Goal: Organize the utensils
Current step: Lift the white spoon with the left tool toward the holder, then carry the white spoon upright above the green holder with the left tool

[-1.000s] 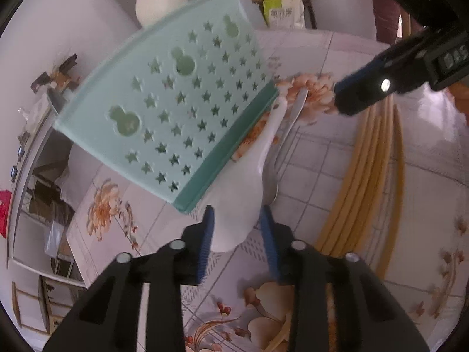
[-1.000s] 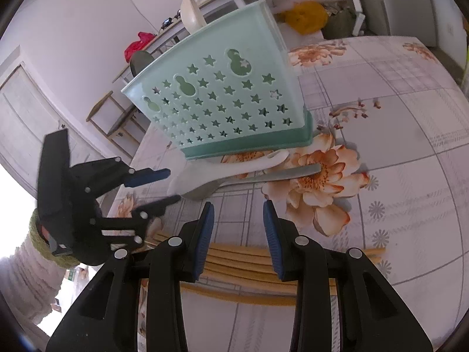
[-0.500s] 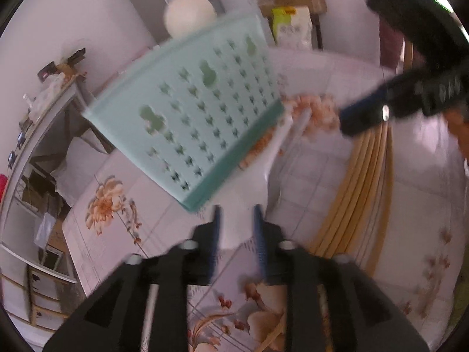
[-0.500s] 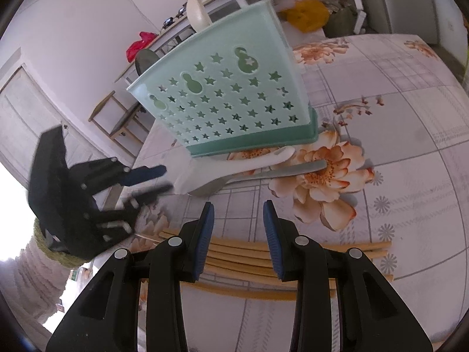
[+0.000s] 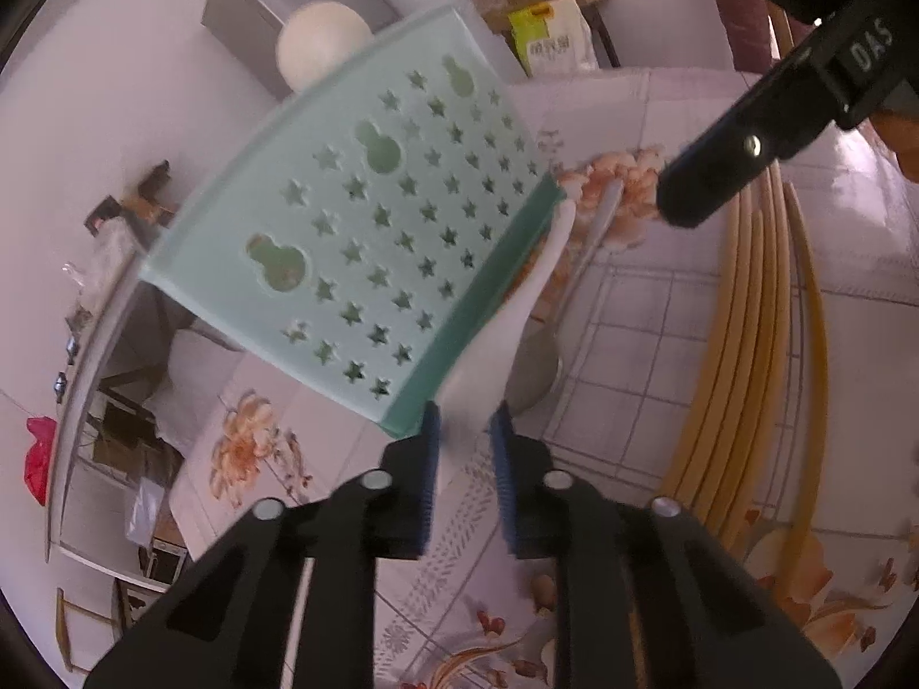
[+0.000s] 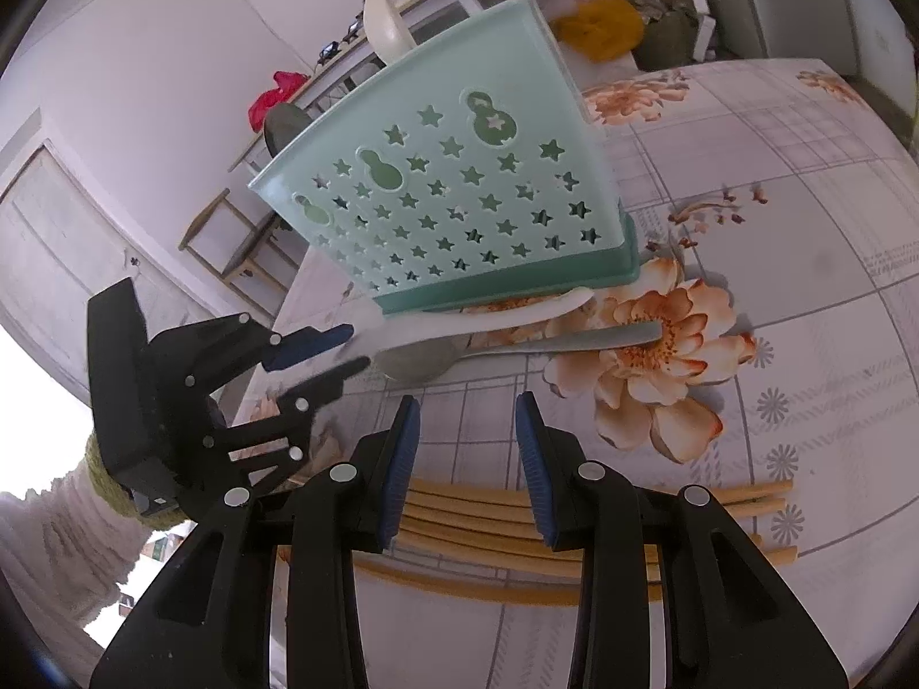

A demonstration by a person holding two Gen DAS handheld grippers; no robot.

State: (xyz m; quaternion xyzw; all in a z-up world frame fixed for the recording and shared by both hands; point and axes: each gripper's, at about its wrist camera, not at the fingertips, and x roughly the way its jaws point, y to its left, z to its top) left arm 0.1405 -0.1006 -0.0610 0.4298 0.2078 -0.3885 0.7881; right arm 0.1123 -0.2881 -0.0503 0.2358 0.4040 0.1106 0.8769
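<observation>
A mint-green utensil holder (image 5: 367,229) (image 6: 448,201) with star-shaped holes stands on the flowered tablecloth (image 6: 804,201). Against its base lie a white spoon (image 5: 517,310) (image 6: 488,318) and a metal spoon (image 5: 534,367) (image 6: 419,359). My left gripper (image 5: 465,430) (image 6: 350,350) is closing on the white spoon's wide end, and the pads touch its sides. Yellow chopsticks (image 5: 752,316) (image 6: 471,508) lie in a bundle under my right gripper (image 6: 468,419), which is open with nothing between its fingers. One of its fingers (image 5: 706,184) shows in the left wrist view.
A white ladle (image 5: 321,40) (image 6: 385,23) and a dark utensil (image 6: 281,123) stick up from the holder. The table's edge runs behind my left gripper, with a wooden chair (image 6: 241,241) beyond it. A person's sleeve (image 6: 57,517) is at lower left.
The left gripper's jaws have narrowed onto the white spoon's wide end and it has tilted slightly. The right gripper, metal spoon and chopsticks have kept still.
</observation>
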